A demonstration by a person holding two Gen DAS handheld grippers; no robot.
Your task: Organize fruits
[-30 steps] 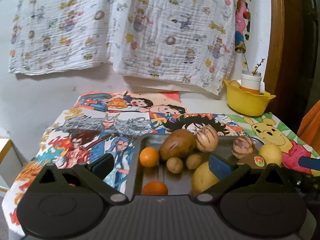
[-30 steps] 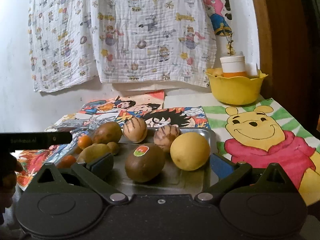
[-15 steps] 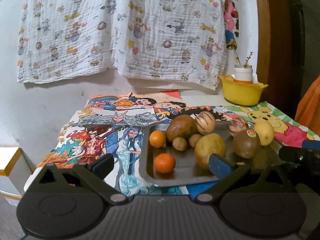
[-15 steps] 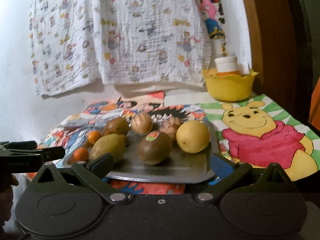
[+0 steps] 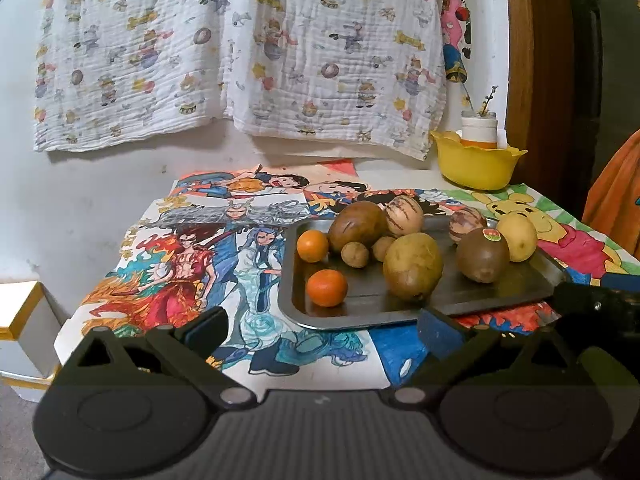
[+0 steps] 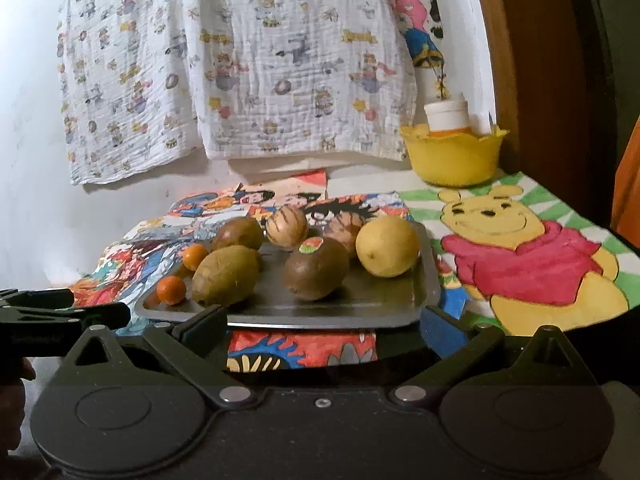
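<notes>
Both grippers hang wide apart w/ nothing between their pads: left gripper [image 5: 320,330] and right gripper [image 6: 322,326] sit just short of the table's near edge, facing a metal tray [image 5: 360,312]. On the tray: two small oranges [image 5: 327,287] at the left end, a big brown fruit [image 5: 413,266] in the middle, a stickered kiwi [image 6: 316,268] and a lemon [image 6: 387,246] to the right, plus striped and small brown ones behind. A yellow bowl [image 6: 452,156] stands well apart at the back, near the wall. Sorting looks not yet begun, imo. Best approach: take an outer fruit first, e.g. the near orange; come in level, straddle it, squeeze gently so it won't roll into its neighbours.
</notes>
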